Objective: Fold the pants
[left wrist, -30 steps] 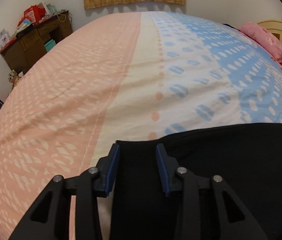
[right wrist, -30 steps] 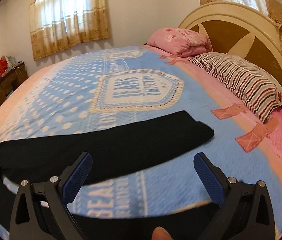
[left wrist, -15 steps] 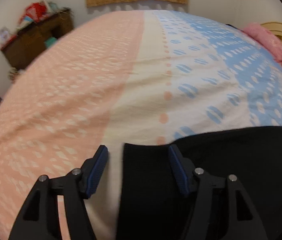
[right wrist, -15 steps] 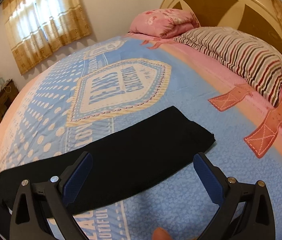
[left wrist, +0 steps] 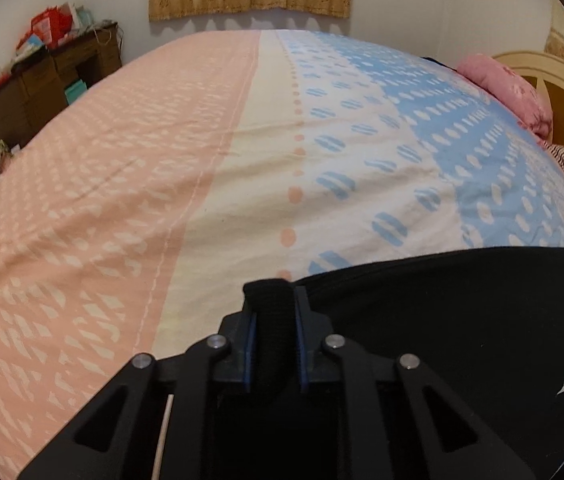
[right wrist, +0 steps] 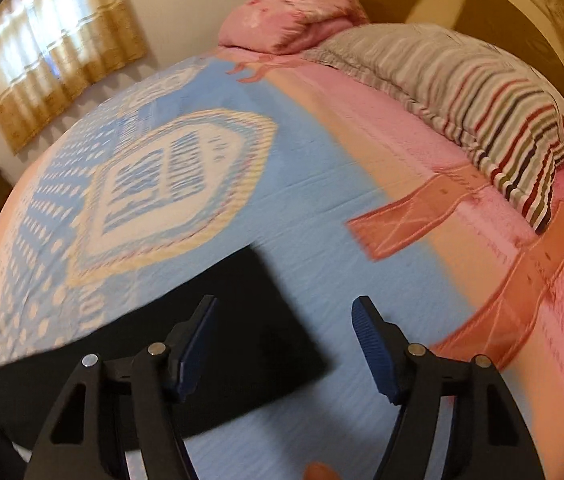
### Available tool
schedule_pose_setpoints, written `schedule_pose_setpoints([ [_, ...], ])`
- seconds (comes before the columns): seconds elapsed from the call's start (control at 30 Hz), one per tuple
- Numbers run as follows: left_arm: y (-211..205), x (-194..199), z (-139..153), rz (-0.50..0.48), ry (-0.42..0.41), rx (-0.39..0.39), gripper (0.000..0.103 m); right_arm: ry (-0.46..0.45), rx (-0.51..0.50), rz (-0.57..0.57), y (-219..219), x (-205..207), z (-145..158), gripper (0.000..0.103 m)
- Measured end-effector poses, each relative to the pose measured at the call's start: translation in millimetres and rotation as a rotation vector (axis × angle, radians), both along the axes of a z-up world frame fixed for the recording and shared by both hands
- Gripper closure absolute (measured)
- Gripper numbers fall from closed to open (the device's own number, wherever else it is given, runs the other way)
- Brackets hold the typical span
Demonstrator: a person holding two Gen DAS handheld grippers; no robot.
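Black pants (left wrist: pixel 462 320) lie flat across the near edge of the bed (left wrist: pixel 202 160). Left gripper (left wrist: pixel 274 320) has just closed and is clamped on a bunched fold at the pants' waist corner. Right gripper (right wrist: pixel 282 344), jaws apart and closing, hovers over the leg hem (right wrist: pixel 282 320), not gripping. Judgement: seat the hem fully between the pads before lifting; keep both ends level. Right view is motion-blurred; hem contact cannot be confirmed.
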State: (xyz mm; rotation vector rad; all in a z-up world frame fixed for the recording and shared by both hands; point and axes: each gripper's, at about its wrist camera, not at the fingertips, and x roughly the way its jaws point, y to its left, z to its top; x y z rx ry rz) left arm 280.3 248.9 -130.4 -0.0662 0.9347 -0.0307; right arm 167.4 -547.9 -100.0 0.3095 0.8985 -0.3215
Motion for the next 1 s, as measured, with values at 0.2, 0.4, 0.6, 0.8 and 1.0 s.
schedule_pose_setpoints([
  [0.2,-6.2,0.5,2.8,0.004,0.006,0.044,0.075,0.024,0.088,0.023,-22.8,37.4,-12.7,0.032],
  [0.4,-1.7,1.2,2.6,0.01,0.017,0.031,0.071,0.083,0.111,0.127,0.5,74.7,-31.9,0.032],
  [0.6,-7.4,5.3,-1.4,-0.055,0.032,0.008,0.089,0.149,0.032,0.163,17.6,90.5,-44.9,0.079],
  [0.8,-7.3,-2.9,14.5,-0.041,-0.022,0.028,0.09,0.063,0.069,0.183,15.2,68.1,-23.4,0.095],
  [1.0,6.0,-28.5,46.3,-0.069,-0.134,-0.084,0.09,-0.056,0.061,0.178,10.8,22.6,14.0,0.101],
])
